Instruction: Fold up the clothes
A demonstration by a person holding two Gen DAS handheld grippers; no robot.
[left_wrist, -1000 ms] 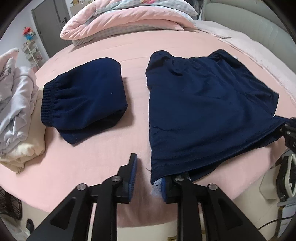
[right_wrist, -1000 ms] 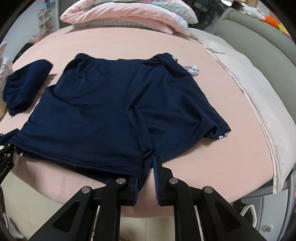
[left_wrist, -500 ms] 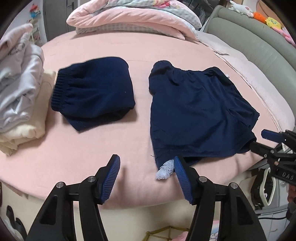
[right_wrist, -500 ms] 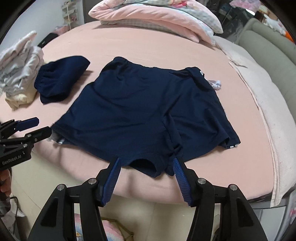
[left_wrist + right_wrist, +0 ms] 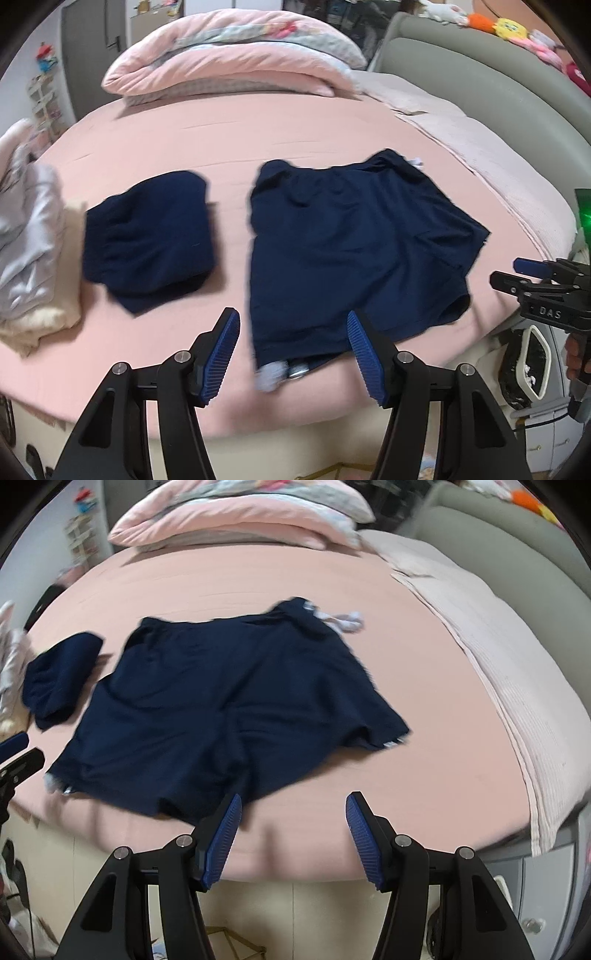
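Note:
Navy shorts point(image 5: 351, 251) point(image 5: 229, 701) lie spread flat on the pink bed point(image 5: 236, 147), waistband at the far side and hems at the near edge. A white lining tag point(image 5: 271, 374) sticks out at the near left hem. My left gripper point(image 5: 291, 352) hangs open above that hem corner with nothing between its blue pads. In its own view my right gripper point(image 5: 293, 834) is open over the bed's near edge, right of the shorts' right leg; from the left wrist it appears at the far right point(image 5: 517, 273). A folded navy garment point(image 5: 147, 236) point(image 5: 59, 679) rests left of the shorts.
A stack of pale folded clothes point(image 5: 29, 266) sits at the bed's left edge. A rolled pink duvet point(image 5: 229, 62) lies at the far side. A grey padded headboard point(image 5: 498, 85) runs along the right. A white drawstring point(image 5: 343, 620) trails from the waistband.
Both grippers let go of the shorts' hem and opened wide. Both hands rose and drew back from the bed edge, so more of the bed shows. The shorts now lie flat.

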